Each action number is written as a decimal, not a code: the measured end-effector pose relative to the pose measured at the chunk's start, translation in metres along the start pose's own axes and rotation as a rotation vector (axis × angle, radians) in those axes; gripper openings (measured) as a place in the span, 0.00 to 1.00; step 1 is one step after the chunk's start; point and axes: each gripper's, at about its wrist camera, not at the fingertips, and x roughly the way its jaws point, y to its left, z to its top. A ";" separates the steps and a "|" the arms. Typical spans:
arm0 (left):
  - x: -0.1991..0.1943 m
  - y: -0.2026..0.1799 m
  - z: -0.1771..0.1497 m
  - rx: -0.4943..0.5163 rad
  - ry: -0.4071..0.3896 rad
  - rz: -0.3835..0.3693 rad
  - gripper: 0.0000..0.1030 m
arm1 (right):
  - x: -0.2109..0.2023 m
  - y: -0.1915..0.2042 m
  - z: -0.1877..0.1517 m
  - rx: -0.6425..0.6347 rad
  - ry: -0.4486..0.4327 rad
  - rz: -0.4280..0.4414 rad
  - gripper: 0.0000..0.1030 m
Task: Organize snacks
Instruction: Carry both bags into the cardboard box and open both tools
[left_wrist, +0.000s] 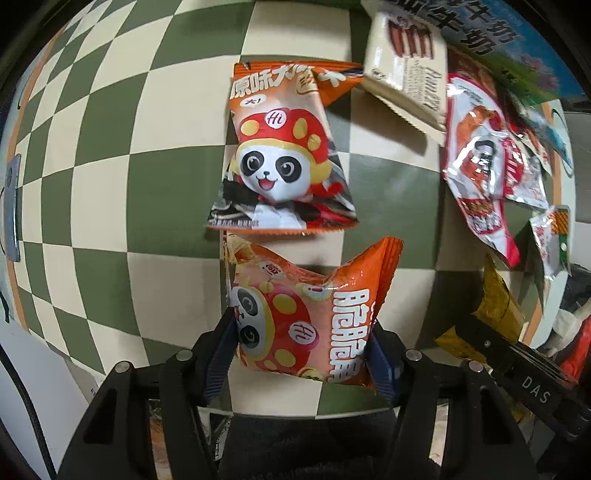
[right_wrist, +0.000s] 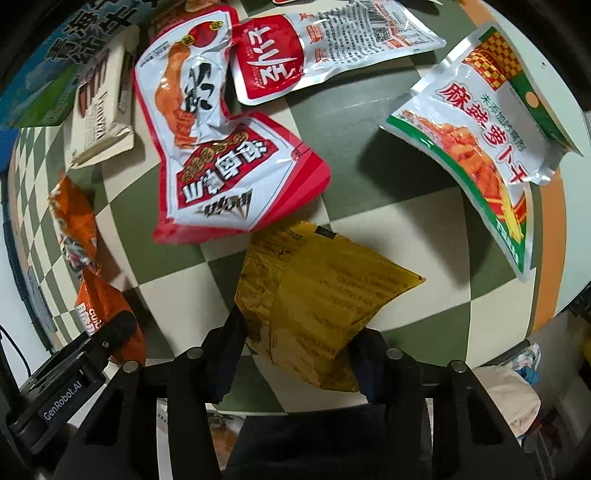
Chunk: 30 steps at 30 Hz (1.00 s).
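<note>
Orange panda-print crisp packet (left_wrist: 310, 314) is being pinched by the left gripper (left_wrist: 303, 354) beside its twin packet (left_wrist: 284, 155); the right gripper (right_wrist: 291, 354) is clamping a yellow foil pouch (right_wrist: 317, 306). Red-and-white pouches (right_wrist: 221, 155) are lying scattered on the checked tabletop (right_wrist: 369, 177), unsorted.

Round table (right_wrist: 369, 206), green-and-cream checked cloth, orange border (right_wrist: 554, 236). Beyond its edge: pale floor, crumpled cloth (right_wrist: 509, 398). Light even.

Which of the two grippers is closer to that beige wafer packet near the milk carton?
Left. The left gripper, clamping an orange panda bag, sits nearer the beige wafer packet. The right gripper grips a yellow packet, farther across.
</note>
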 end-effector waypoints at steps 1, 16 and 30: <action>-0.003 0.000 -0.002 0.007 -0.007 0.002 0.60 | -0.002 0.001 -0.006 -0.004 -0.006 0.004 0.51; -0.154 -0.017 -0.022 0.134 -0.258 -0.092 0.60 | -0.124 0.012 -0.060 -0.106 -0.197 0.143 0.50; -0.215 -0.067 0.160 0.112 -0.300 -0.162 0.60 | -0.258 0.072 0.098 -0.263 -0.347 0.196 0.50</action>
